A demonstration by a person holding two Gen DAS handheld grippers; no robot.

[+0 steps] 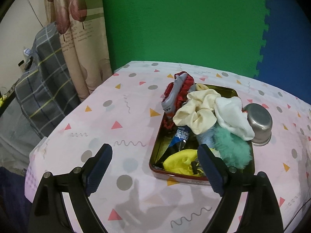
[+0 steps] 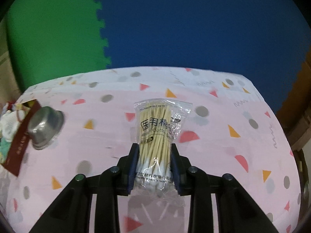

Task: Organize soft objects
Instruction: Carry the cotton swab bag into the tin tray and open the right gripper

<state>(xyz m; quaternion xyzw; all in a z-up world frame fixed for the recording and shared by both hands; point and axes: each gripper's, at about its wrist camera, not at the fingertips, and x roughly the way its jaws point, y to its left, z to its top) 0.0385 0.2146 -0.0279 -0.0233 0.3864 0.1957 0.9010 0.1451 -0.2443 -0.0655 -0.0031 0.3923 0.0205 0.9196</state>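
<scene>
Over the pink patterned tablecloth [image 2: 93,147], the right gripper [image 2: 154,163] pinches a clear bag of wooden cotton swabs [image 2: 155,134]. Only the left view shows the left gripper [image 1: 155,167] spread empty beside the tray [image 1: 175,175] piled with scrunchies [image 1: 198,114].

Scrunchies and cloths [image 1: 202,114] heaped in tray [image 1: 155,151], bagged cotton swabs [image 2: 155,136] upright

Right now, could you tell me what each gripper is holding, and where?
The right gripper pinches the bag of cotton swabs near its swab-tip end. The left gripper holds nothing.
</scene>
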